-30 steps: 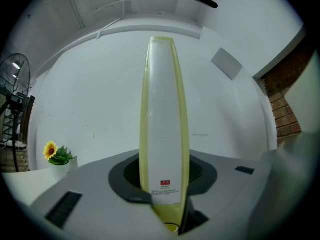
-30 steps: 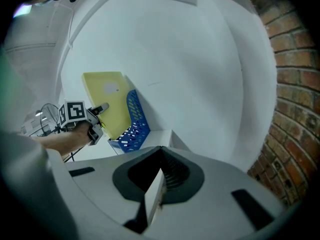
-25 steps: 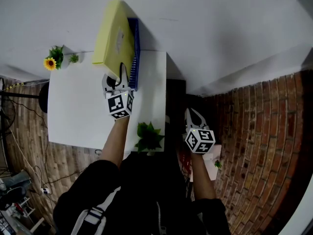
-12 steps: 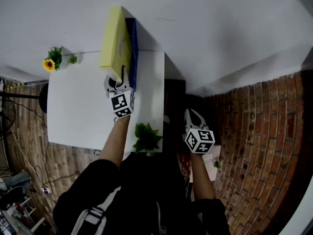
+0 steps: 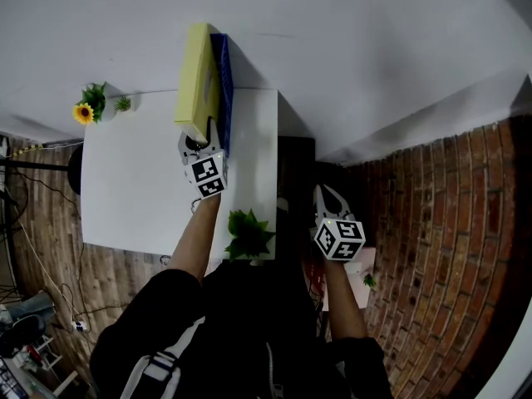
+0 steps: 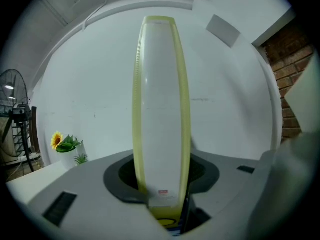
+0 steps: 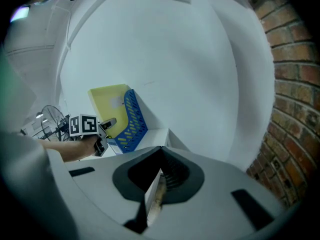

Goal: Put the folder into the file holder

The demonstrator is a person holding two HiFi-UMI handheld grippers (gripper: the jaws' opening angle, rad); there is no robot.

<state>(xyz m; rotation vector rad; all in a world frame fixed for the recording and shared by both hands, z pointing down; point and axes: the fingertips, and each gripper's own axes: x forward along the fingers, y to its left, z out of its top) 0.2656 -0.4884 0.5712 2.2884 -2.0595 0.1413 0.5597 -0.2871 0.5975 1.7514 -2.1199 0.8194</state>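
Tilted a second ago, the folder [image 5: 198, 88] stands upright in the file holder [image 5: 224, 98], and the left gripper [image 5: 201, 137] has just been opening its jaws around the spine, so placement looks nearly done.

No word or number can be read. A small label [image 6: 163, 192] with a red mark is seen low on the folder [image 6: 160, 109] spine, its print seemingly too fine. Coded square markers, patterns and not text, are borne by the left cube [image 5: 205, 175] and the right cube [image 5: 339, 239].
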